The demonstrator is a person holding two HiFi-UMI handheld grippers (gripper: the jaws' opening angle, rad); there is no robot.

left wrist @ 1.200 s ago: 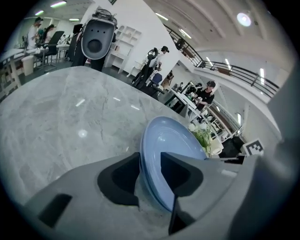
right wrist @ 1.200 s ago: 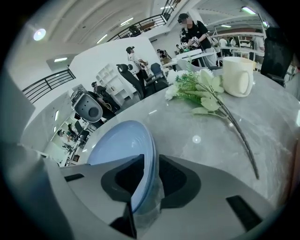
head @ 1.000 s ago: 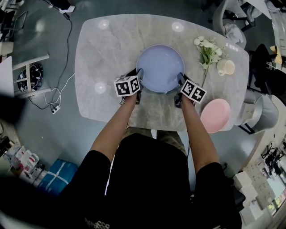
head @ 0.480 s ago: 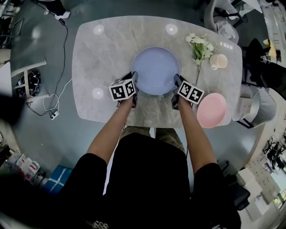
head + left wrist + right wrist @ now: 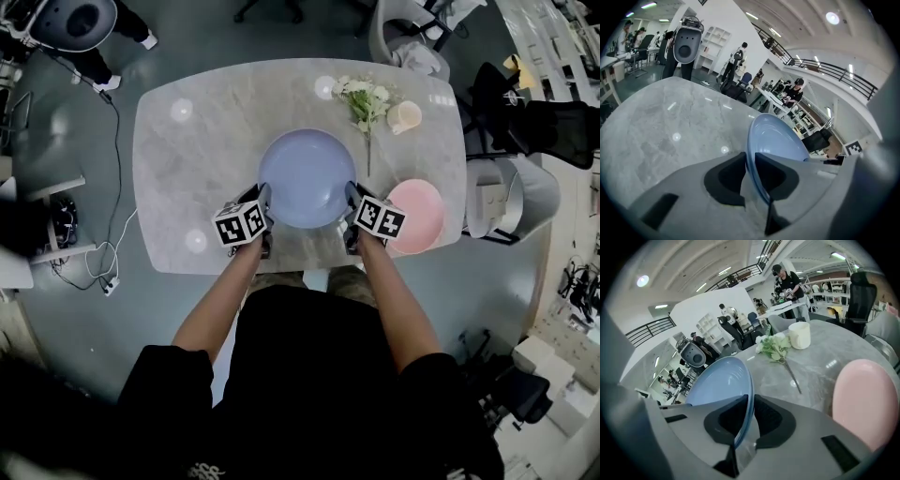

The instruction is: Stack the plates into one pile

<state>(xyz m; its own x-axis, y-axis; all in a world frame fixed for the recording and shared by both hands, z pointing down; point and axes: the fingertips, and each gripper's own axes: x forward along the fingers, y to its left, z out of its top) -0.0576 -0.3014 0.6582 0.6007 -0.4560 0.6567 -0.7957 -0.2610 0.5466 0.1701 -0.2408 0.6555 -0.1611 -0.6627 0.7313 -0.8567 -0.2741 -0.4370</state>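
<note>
A large light-blue plate (image 5: 307, 178) hangs a little above the marble table (image 5: 187, 159), held by both grippers. My left gripper (image 5: 265, 199) is shut on its left rim, and my right gripper (image 5: 352, 195) on its right rim. Both pairs of jaws have just been closing, with the rim between them. The left gripper view shows the blue plate (image 5: 776, 136) edge-on in my left gripper (image 5: 750, 171). The right gripper view shows the blue plate (image 5: 719, 380) in my right gripper (image 5: 749, 416). A smaller pink plate (image 5: 420, 214) (image 5: 865, 399) lies on the table just right of the right gripper.
A bunch of white flowers (image 5: 363, 98) and a cream cup (image 5: 405, 116) lie at the table's far right. Chairs stand beyond the right end, and cables lie on the floor at the left. The table's near edge runs just below the grippers.
Both grippers have closed on the blue plate's rim and lifted it off the table, drawing it towards the near edge and closer to the pink plate.
</note>
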